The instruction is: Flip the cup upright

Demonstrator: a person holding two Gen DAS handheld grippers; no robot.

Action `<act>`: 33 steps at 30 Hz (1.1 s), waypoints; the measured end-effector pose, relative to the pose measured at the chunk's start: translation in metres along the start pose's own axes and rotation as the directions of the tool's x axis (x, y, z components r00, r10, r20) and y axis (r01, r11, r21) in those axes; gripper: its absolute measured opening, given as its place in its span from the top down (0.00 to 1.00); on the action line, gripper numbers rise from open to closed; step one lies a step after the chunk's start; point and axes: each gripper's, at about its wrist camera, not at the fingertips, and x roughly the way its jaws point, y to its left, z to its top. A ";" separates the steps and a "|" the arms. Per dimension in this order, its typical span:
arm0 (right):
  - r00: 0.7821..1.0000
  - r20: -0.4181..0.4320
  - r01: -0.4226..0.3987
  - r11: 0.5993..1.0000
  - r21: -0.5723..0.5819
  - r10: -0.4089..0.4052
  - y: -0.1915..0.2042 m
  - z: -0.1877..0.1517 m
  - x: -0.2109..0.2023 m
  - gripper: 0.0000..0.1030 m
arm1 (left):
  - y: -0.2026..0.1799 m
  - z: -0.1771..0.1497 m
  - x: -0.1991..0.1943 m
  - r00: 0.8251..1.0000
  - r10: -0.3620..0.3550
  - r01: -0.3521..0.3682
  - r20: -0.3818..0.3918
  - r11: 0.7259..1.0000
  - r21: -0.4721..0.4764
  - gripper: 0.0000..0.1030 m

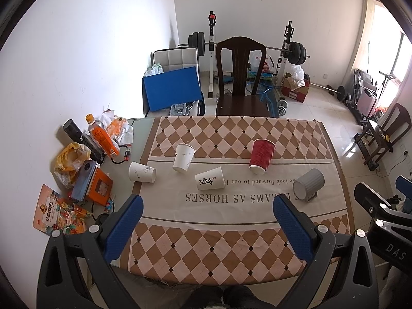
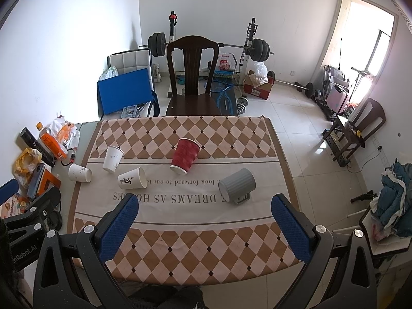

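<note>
Several cups lie on their sides on the checked tablecloth (image 1: 231,234): a red ribbed paper cup (image 1: 261,156) (image 2: 185,159), a grey ribbed mug (image 1: 308,183) (image 2: 237,185), a white cup with a black character (image 1: 209,179) (image 2: 132,178), and two more white paper cups (image 1: 183,157) (image 1: 142,172) to the left. My left gripper (image 1: 207,206) is open and empty, above the near part of the cloth. My right gripper (image 2: 204,204) is open and empty, near the grey mug.
Clutter sits on the table's left side: an orange bottle (image 1: 103,136), a phone (image 1: 83,180), snack packets (image 1: 58,212), a yellow bag. A dark wooden chair (image 1: 240,77) stands behind the table. Gym weights and boxes fill the floor beyond.
</note>
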 end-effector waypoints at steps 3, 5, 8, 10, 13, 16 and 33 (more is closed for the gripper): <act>1.000 0.000 0.001 1.000 0.000 -0.001 0.001 0.000 -0.001 0.00 | 0.000 0.000 0.000 1.000 -0.001 0.001 -0.001 1.000 0.000 0.00; 1.000 0.000 -0.002 1.000 0.000 0.002 0.002 0.000 -0.002 0.00 | 0.000 0.000 0.000 1.000 -0.001 0.001 -0.001 1.000 0.000 0.00; 1.000 -0.001 -0.001 1.000 0.001 0.001 0.003 0.000 -0.002 0.00 | 0.000 0.000 0.000 1.000 -0.001 0.001 0.000 1.000 -0.001 0.00; 1.000 -0.001 -0.001 1.000 0.002 0.001 0.003 0.000 -0.002 0.00 | 0.000 0.000 0.000 1.000 -0.002 0.002 -0.002 1.000 0.000 0.00; 1.000 -0.001 -0.001 1.000 0.003 0.001 0.005 0.000 -0.002 0.00 | 0.000 0.000 0.000 1.000 -0.006 0.006 -0.003 1.000 0.001 0.00; 1.000 -0.001 0.002 1.000 0.002 -0.002 0.006 0.000 -0.002 0.00 | -0.001 0.001 0.002 1.000 -0.014 0.014 -0.009 1.000 0.002 0.00; 0.965 -0.251 0.121 0.974 0.193 -0.070 -0.028 -0.064 0.181 0.00 | -0.022 0.000 0.147 0.980 0.051 -0.024 -0.191 0.989 0.143 0.00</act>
